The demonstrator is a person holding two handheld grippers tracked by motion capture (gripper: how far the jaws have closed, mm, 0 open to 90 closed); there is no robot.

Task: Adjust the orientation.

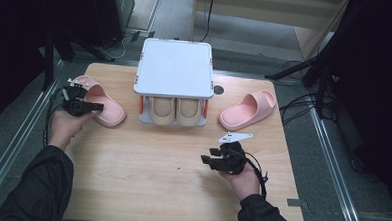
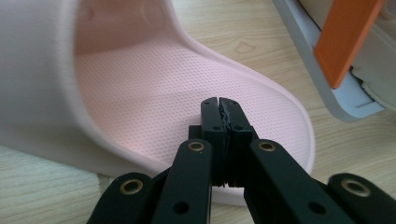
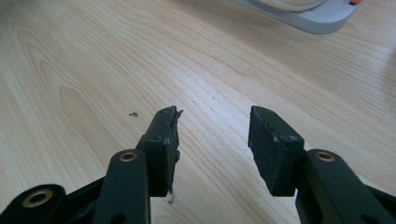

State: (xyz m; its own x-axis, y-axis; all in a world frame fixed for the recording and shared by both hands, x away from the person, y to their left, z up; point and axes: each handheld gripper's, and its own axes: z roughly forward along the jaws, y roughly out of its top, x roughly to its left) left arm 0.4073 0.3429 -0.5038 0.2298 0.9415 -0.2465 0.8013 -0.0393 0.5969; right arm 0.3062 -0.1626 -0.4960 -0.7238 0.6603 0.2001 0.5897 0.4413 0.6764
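Note:
A pink slipper (image 1: 106, 109) lies on the left of the wooden table (image 1: 155, 189), toe strap to the far left. My left gripper (image 1: 100, 107) reaches over its heel end. In the left gripper view the jaws (image 2: 219, 105) are pressed together over the dotted footbed (image 2: 154, 93), with nothing visible between them. A second pink slipper (image 1: 249, 109) lies at the right of the table. My right gripper (image 1: 205, 159) hovers over bare wood at the front centre, and in its own view it (image 3: 215, 126) stands open with nothing between the jaws.
A white two-level shoe rack (image 1: 175, 67) with orange posts stands at the back centre, with a pair of beige slippers (image 1: 176, 112) on its lower shelf. Its grey base (image 2: 322, 88) is close to the right of the left slipper. A small dark speck (image 3: 133, 114) lies on the wood.

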